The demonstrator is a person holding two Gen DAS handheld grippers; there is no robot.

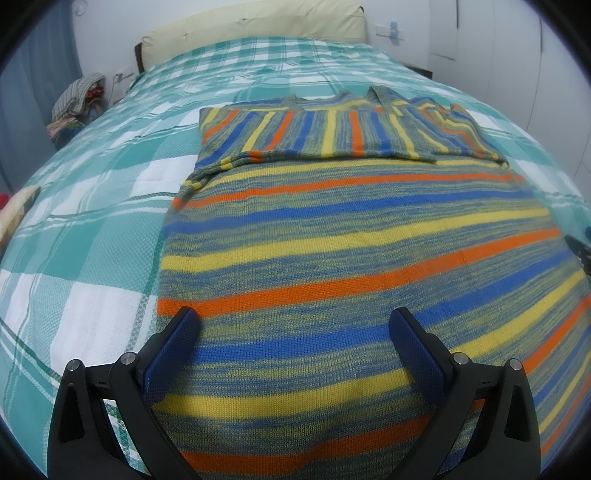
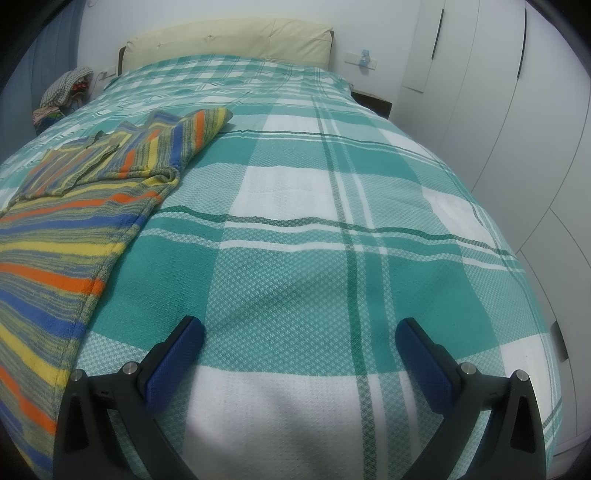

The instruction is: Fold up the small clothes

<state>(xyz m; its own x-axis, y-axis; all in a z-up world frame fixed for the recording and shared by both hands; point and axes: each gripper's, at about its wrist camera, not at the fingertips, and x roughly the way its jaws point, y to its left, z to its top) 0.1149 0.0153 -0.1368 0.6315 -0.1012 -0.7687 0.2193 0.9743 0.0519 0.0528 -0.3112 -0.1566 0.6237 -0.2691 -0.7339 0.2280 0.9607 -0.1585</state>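
Note:
A striped knit sweater (image 1: 351, 236) in blue, yellow, orange and grey lies flat on the bed, with both sleeves folded across its chest at the far end. My left gripper (image 1: 295, 321) is open and empty, just above the sweater's near hem. In the right wrist view the sweater (image 2: 62, 236) lies at the left. My right gripper (image 2: 299, 330) is open and empty over the bare bedspread, to the right of the sweater's side edge.
The bed has a teal and white checked bedspread (image 2: 332, 229) and a cream headboard cushion (image 1: 255, 26). A pile of clothes (image 1: 75, 107) sits beside the bed at the far left. White wardrobe doors (image 2: 517, 110) stand close on the right.

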